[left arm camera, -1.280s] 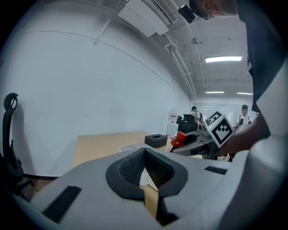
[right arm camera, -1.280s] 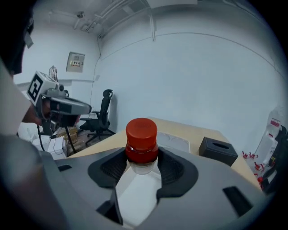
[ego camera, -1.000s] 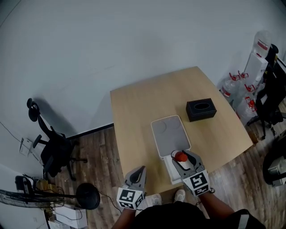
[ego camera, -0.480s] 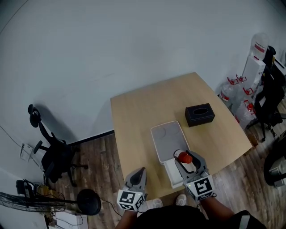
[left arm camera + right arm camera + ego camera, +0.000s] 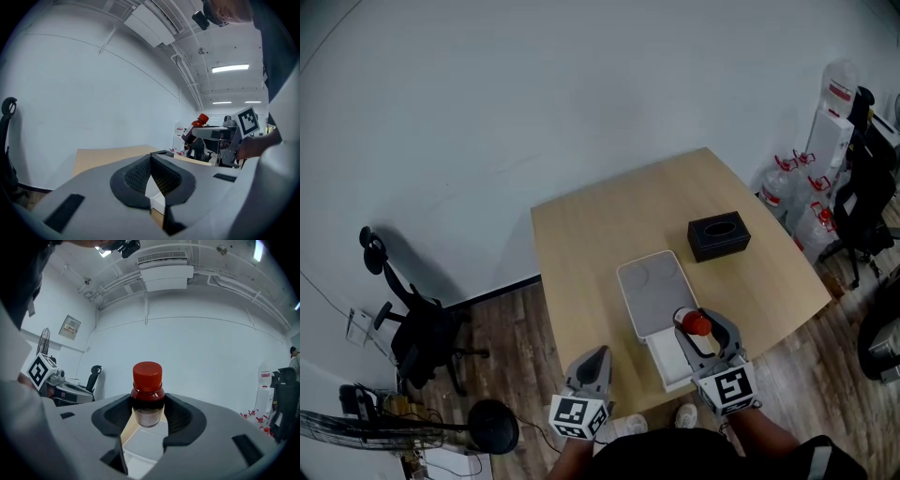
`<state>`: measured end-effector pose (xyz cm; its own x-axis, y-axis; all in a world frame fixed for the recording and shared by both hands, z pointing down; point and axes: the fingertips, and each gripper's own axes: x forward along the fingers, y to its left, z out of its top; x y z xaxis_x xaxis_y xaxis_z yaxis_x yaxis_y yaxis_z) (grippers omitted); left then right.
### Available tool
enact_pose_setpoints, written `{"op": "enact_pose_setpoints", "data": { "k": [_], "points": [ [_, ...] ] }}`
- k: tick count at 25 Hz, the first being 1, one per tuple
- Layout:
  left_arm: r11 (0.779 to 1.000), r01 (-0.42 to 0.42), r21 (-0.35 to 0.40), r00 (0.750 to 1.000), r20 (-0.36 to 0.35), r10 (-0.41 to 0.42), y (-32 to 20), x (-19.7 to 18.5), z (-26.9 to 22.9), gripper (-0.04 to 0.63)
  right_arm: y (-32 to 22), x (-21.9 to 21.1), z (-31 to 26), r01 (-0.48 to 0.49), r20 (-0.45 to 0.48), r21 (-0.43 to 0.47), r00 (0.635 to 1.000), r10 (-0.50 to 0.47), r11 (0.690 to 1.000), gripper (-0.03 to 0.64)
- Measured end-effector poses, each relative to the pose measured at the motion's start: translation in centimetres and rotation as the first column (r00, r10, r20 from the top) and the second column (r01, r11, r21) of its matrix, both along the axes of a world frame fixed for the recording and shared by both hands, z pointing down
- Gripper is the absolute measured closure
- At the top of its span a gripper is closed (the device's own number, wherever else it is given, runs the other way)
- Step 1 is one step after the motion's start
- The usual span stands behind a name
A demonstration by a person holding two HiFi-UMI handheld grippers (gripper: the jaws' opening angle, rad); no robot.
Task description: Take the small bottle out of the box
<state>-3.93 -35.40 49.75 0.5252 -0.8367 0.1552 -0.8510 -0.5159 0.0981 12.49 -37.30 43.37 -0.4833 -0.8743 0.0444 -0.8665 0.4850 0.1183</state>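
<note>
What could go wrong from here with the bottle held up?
1. The right gripper holds the small bottle by its body only, cap above the jaws; it could pivot or slip.
2. It hangs over the white box near the table edge, so a drop might bounce to the floor.

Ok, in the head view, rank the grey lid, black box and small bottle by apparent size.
1. grey lid
2. black box
3. small bottle, clearly smallest despite being held nearer the camera
</note>
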Motion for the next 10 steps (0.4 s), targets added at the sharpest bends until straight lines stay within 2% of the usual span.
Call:
{"op": "enact_pose_setpoints", "data": {
  "k": [10],
  "points": [
    [1.000,0.006,-0.007,1.000,-0.007,-0.006,0.68,0.06,0.19,0.583,0.34,0.84,0.01,-0.005,0.003,0.028,1.000,0.005,1.000,0.388]
  ]
}}
